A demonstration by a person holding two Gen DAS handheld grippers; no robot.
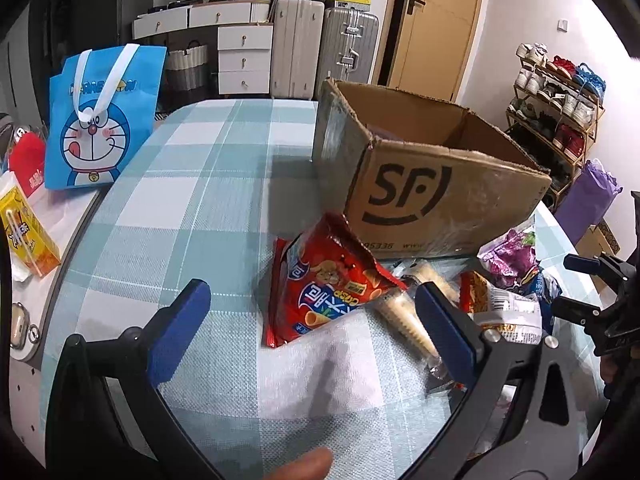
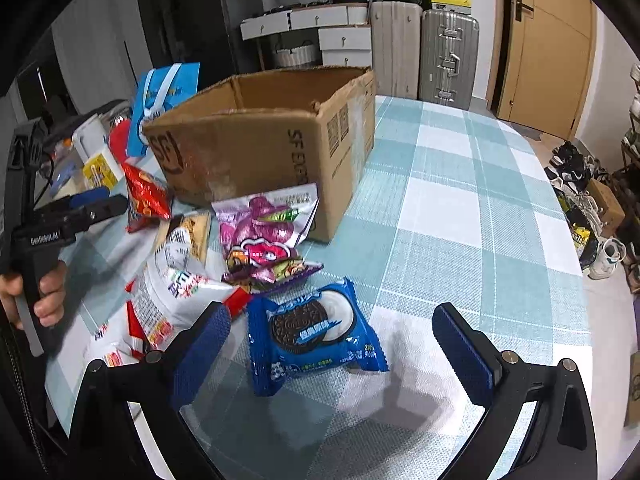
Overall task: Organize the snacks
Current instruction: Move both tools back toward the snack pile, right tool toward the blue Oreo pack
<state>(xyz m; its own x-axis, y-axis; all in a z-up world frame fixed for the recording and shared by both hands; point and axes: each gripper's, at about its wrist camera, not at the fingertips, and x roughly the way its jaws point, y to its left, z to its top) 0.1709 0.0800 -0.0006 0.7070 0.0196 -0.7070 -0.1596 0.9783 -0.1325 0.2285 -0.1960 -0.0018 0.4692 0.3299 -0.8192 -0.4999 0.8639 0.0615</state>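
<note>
1. Fingers of your left gripper (image 1: pixel 312 320) are spread wide and hold nothing; between their blue pads lies the red chip bag (image 1: pixel 320 284) on the worktop (image 1: pixel 180 200), and a cone-shaped wafer pack (image 1: pixel 404 312) rests just beside the right-hand pad.
2. Fingers of your right gripper (image 2: pixel 332 340) are likewise released and empty, and the blue cookie packet (image 2: pixel 312 336) lies flat on the checked cloth between them, closer to the left pad.
3. Beyond the cookie packet, a purple candy bag (image 2: pixel 264 232) leans against the near corner of the cardboard box (image 2: pixel 256 148), and a white snack bag (image 2: pixel 168 292) lies to its left, overlapping other wrappers.
4. The cardboard box stands open-topped in the middle of the worktop, with the snack pile against its near side; from either view you cannot tell what is inside.
5. Toward the worktop's left edge, a blue cartoon tote (image 1: pixel 100 120) stands upright, and a yellow drink carton (image 1: pixel 24 232) lies near it.
</note>
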